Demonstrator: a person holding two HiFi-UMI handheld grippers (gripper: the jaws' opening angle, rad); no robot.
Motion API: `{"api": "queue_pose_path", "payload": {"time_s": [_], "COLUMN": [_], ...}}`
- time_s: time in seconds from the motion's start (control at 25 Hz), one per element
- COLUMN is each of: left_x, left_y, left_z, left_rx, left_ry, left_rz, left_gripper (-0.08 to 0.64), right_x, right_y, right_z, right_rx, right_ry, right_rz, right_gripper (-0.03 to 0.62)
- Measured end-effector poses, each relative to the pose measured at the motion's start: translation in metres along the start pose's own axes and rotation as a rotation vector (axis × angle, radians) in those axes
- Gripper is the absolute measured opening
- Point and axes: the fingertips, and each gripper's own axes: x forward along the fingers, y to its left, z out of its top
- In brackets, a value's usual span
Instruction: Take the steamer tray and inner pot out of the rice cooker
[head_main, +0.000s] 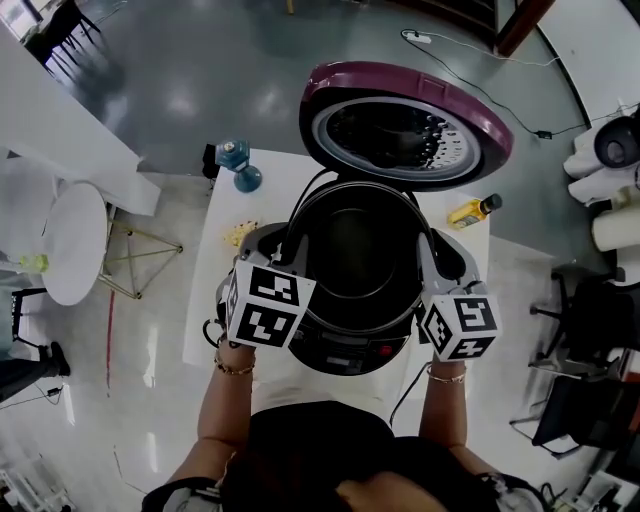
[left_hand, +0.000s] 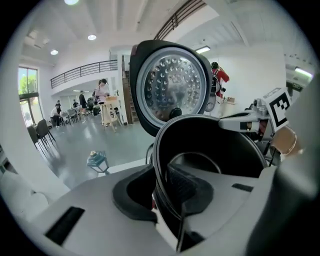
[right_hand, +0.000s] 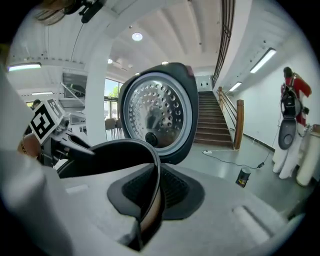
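Black pot (head_main: 358, 250) is gripped on both sides of its rim and sits directly over the cooker (head_main: 345, 358) opening. Left gripper (head_main: 291, 255): jaws clenched on the left rim, with the wall sandwiched between one pad inside the pot and one outside. Right gripper (head_main: 433, 258): same on the right rim, jaws clamped on the thin wall edge. The two grips face each other across the pot. Can't tell whether the pot base is clear of the cooker, since the rim and jaws block that. Pot interior is dark; only a faint ring shows low inside in the left gripper view. Maroon lid (head_main: 405, 125) stands open behind the pot, perforated metal plate facing forward. Cooker sides are hidden behind the marker cubes. Cooker stands on a white desk (head_main: 212, 300). Blue bottle (head_main: 238, 165) at the far left corner, yellow bottle (head_main: 473, 210) far right.
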Motion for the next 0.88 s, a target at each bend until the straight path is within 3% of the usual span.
{"api": "queue_pose_path", "payload": {"time_s": [0.32,0.88], "left_x": [-0.031,-0.100], "left_y": [-0.005,-0.017], "left_z": [0.018,0.051], "left_rx": [-0.057,-0.051], "left_ry": [-0.121,-0.301], "left_rz": [-0.004,0.007], "left_gripper": [0.046,0.026], "right_x": [-0.027,-0.082], "right_y": [0.006,0.028], "right_z": [0.013,0.053], "right_rx": [0.075,0.107], "right_ry": [-0.094,-0.261], "right_rz": [0.012,0.043], "right_gripper": [0.040,0.038]}}
